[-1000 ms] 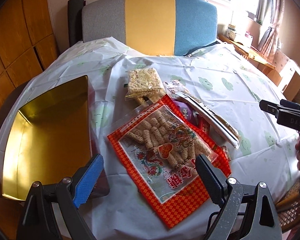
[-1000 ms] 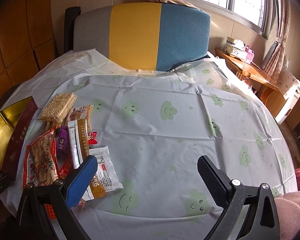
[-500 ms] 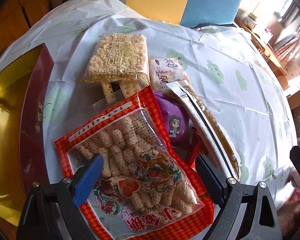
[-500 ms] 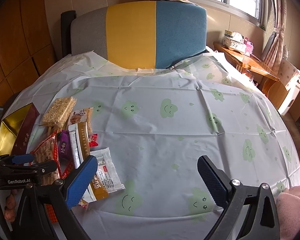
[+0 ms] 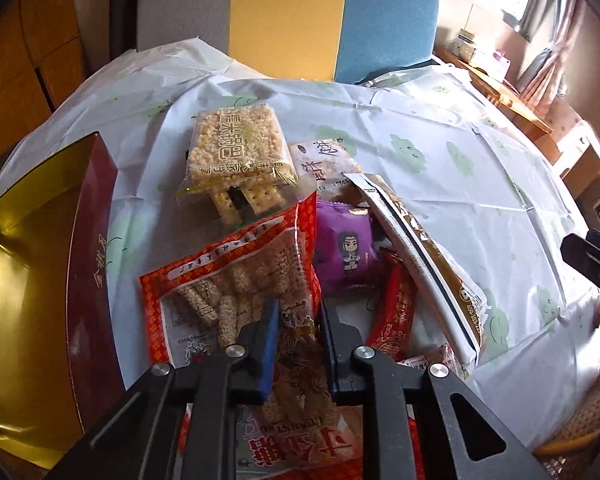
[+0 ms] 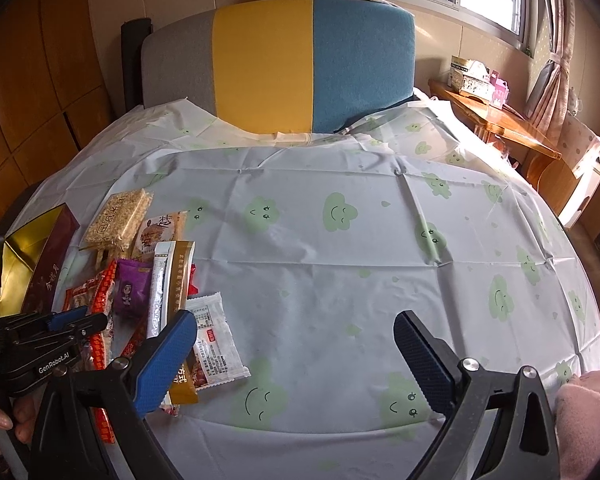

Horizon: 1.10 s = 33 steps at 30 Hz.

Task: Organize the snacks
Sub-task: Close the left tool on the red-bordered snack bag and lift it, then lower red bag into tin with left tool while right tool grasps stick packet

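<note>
Left gripper (image 5: pixel 298 328) jaws pinched on the red snack bag (image 5: pixel 236 296), its edge lifted btwn the pads, beside the gold box (image 5: pixel 24 264). Right gripper (image 6: pixel 296 356) jaws wide apart w/ nothing between, over the tablecloth (image 6: pixel 340 280).

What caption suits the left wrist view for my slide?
Left gripper shut on red sesame-stick snack bag, beside open gold-lined box.

Left gripper (image 5: pixel 296 330) is pinching nearly closed at near left, while right gripper (image 6: pixel 296 354) is hovering wide open at near right.
</note>
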Tool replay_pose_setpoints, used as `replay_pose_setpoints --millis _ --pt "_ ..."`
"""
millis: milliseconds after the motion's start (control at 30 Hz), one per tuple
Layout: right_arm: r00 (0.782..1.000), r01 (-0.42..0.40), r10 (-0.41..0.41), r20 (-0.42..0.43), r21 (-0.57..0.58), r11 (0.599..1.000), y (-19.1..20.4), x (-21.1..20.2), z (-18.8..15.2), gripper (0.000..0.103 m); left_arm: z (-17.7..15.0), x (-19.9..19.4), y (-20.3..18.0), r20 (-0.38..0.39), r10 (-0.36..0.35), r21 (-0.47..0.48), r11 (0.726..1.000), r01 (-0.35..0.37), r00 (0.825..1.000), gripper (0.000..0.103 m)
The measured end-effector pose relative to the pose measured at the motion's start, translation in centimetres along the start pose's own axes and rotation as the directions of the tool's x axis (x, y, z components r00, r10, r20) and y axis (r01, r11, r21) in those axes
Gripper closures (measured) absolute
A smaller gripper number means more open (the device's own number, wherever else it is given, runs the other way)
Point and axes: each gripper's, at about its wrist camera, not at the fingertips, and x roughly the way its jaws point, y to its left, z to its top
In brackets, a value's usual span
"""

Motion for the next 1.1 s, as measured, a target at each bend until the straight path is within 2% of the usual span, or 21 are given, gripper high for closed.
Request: replay_pose_setpoints --millis 167,300,500,700,800,900,1033,1100 --pt "1.000 0.000 0.000 -0.023 -0.012 1.000 0.2 0.4 -0.2 0.009 -0.7 -2.4 0.7 0.033 -0.056 -0.001 0.998 0.056 0.998 0.084" --pt "0.999 -0.009 0.008 -0.045 -0.029 1.000 0.6 0.8 -0.3 0.015 -0.3 -5.0 1.4 0.096 -0.106 0.014 0.994 0.105 0.990 0.084" --pt "0.997 -0.019 0.013 -0.080 -0.066 0.998 1.5 1.4 -0.8 0.017 -0.2 -9.7 4.2 0.199 -0.164 -0.004 0.986 0.168 0.966 0.084" --pt "0.992 -0.056 0.045 -0.120 -0.092 0.994 2.5 1.7 -1.3 0.021 -0.1 -15.4 8.5 0.318 -0.165 -0.075 0.977 0.198 0.934 0.084" --pt "0.986 -0.097 0.086 -0.141 -0.077 0.992 3.1 1.8 -1.3 0.021 0.4 -17.7 10.9 0.359 -0.114 -0.120 0.979 0.167 0.927 0.084" --pt "0.983 -0.125 0.113 -0.148 -0.075 0.989 4.3 2.0 -0.8 0.021 1.1 -18.9 13.5 0.371 -0.064 -0.162 0.978 0.132 0.927 0.084" --pt "0.978 -0.146 0.132 -0.159 -0.079 0.986 5.9 3.4 0.0 0.021 2.4 -18.7 15.8 0.362 0.083 -0.164 0.986 -0.024 0.928 0.084" --pt "0.977 -0.161 0.150 -0.153 -0.065 0.985 6.1 4.1 0.2 0.031 3.1 -17.5 17.1 0.359 0.151 -0.165 0.982 -0.097 0.921 0.084"
